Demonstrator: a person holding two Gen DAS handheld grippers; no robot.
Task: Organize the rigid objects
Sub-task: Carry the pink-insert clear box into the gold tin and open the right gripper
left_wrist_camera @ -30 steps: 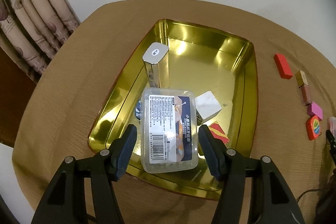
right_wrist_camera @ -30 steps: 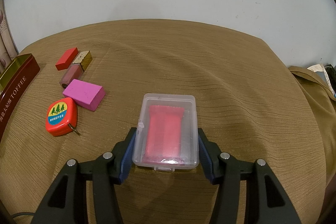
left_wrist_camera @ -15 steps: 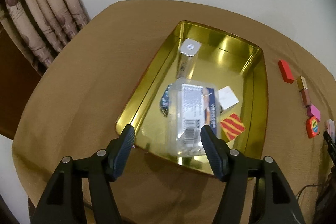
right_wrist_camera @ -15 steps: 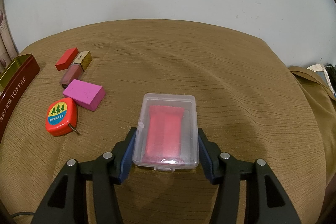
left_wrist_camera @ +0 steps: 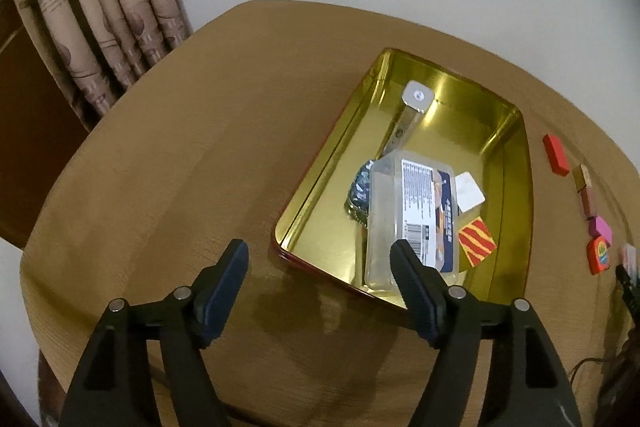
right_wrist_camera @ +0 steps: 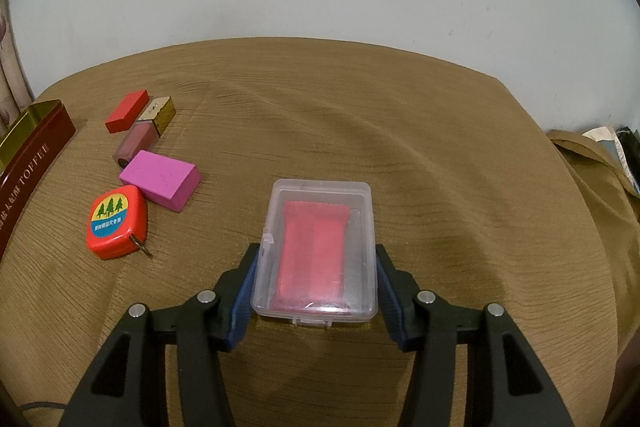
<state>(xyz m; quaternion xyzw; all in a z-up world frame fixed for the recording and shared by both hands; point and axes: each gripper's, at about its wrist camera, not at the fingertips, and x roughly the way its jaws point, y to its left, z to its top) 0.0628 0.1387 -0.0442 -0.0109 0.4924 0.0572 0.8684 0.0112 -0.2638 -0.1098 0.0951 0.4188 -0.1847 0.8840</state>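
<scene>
A gold tin (left_wrist_camera: 332, 147) holds a labelled clear box (left_wrist_camera: 412, 219), a silver flask (left_wrist_camera: 416, 99), a white block (left_wrist_camera: 470, 193), a red-and-yellow striped piece (left_wrist_camera: 476, 241) and a dark object (left_wrist_camera: 360, 191). My left gripper (left_wrist_camera: 319, 247) hangs over the tin's near left corner. Its jaws are opening and nothing is between them. A second clear box with a pink pack inside (right_wrist_camera: 316, 211) rests on the brown cloth. My right gripper (right_wrist_camera: 317, 255) is shut on it, one pad against each long side.
Left of the right gripper lie a red tape measure (right_wrist_camera: 116, 223), a pink block (right_wrist_camera: 160, 179), a gold-capped gloss bottle (right_wrist_camera: 144, 135) and a red block (right_wrist_camera: 127, 111). The tin's dark red wall (right_wrist_camera: 32, 147) stands at the far left. Curtains (left_wrist_camera: 100, 27) hang behind the table.
My left gripper has drawn back and to the left, away from the labelled box, which stays lying in the tin. Its jaws stand wider. The right gripper and its box have not moved.
</scene>
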